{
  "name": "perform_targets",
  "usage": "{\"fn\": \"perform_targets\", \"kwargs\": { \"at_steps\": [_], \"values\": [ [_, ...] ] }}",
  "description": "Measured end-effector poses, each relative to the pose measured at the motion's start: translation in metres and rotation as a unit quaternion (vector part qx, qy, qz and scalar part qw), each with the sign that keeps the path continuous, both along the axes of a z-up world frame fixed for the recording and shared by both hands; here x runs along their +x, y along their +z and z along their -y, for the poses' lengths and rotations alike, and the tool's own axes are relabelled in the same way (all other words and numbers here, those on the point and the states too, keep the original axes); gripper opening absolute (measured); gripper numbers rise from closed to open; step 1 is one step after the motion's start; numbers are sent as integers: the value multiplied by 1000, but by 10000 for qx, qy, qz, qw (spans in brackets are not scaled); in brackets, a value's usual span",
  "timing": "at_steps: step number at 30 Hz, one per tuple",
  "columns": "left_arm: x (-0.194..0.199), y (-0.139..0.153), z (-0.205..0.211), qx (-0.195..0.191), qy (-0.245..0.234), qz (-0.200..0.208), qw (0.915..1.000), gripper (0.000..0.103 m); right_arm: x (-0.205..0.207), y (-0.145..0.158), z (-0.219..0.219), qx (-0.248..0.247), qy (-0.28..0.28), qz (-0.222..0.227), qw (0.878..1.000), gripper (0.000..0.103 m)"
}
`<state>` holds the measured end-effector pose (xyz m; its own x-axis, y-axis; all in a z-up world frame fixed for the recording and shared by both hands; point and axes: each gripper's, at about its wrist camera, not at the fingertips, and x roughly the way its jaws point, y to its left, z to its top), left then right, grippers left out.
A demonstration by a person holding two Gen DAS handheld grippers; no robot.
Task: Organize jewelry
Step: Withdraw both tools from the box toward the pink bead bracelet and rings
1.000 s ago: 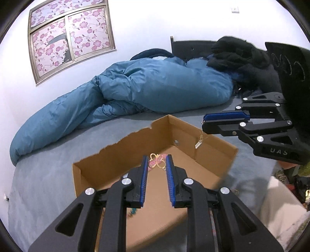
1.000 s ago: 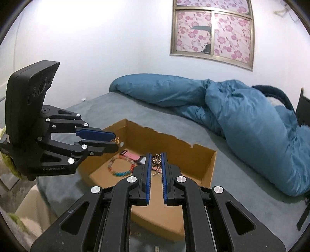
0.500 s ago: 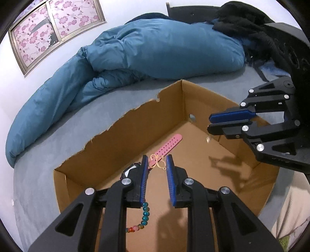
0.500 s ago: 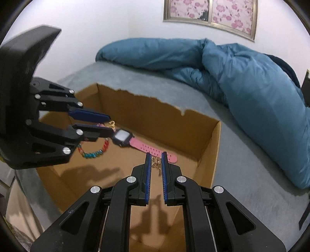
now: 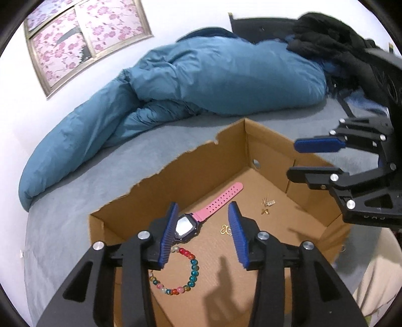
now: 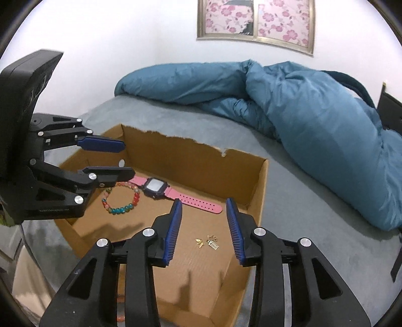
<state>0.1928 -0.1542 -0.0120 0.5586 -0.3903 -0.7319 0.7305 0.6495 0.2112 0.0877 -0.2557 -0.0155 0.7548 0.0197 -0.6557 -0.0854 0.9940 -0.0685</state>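
Observation:
An open cardboard box (image 5: 176,181) (image 6: 191,156) sits on the grey bed. On its floor lie a pink-strapped watch (image 5: 186,225) (image 6: 154,187), a coloured bead bracelet (image 5: 181,276) (image 6: 120,201), a gold butterfly earring (image 5: 226,229) and small gold earring pieces (image 5: 268,202) (image 6: 213,242). My left gripper (image 5: 203,208) (image 6: 128,159) hovers over the watch, its jaws opening with nothing pressed between the pads. My right gripper (image 6: 204,203) (image 5: 294,159) hangs above the gold pieces. Its jaws are opening too and grip nothing.
A rumpled blue duvet (image 5: 226,75) (image 6: 314,120) lies across the bed behind the box. Black clothes (image 5: 326,32) are piled by a dark headboard. The grey bedsheet (image 5: 62,213) surrounds the box. A floral-papered window (image 6: 256,20) is on the wall.
Both grippers came down over the box and their jaws spread apart. The gold earrings they pinched now lie loose on the box floor.

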Motion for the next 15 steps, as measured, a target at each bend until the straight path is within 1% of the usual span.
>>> {"fn": "perform_targets", "kwargs": {
  "at_steps": [7, 10, 15],
  "values": [
    [-37, 28, -26, -428, 178, 90, 9989, 43, -34, 25, -2, 191, -183, 429, 9987, 50],
    [-53, 36, -35, -525, 215, 81, 9984, 44, -52, 36, -6, 292, -227, 614, 9974, 55],
    [-83, 45, -51, -662, 283, 53, 9974, 45, -74, 45, -15, 352, -216, 761, 9962, 59]
  ]
}}
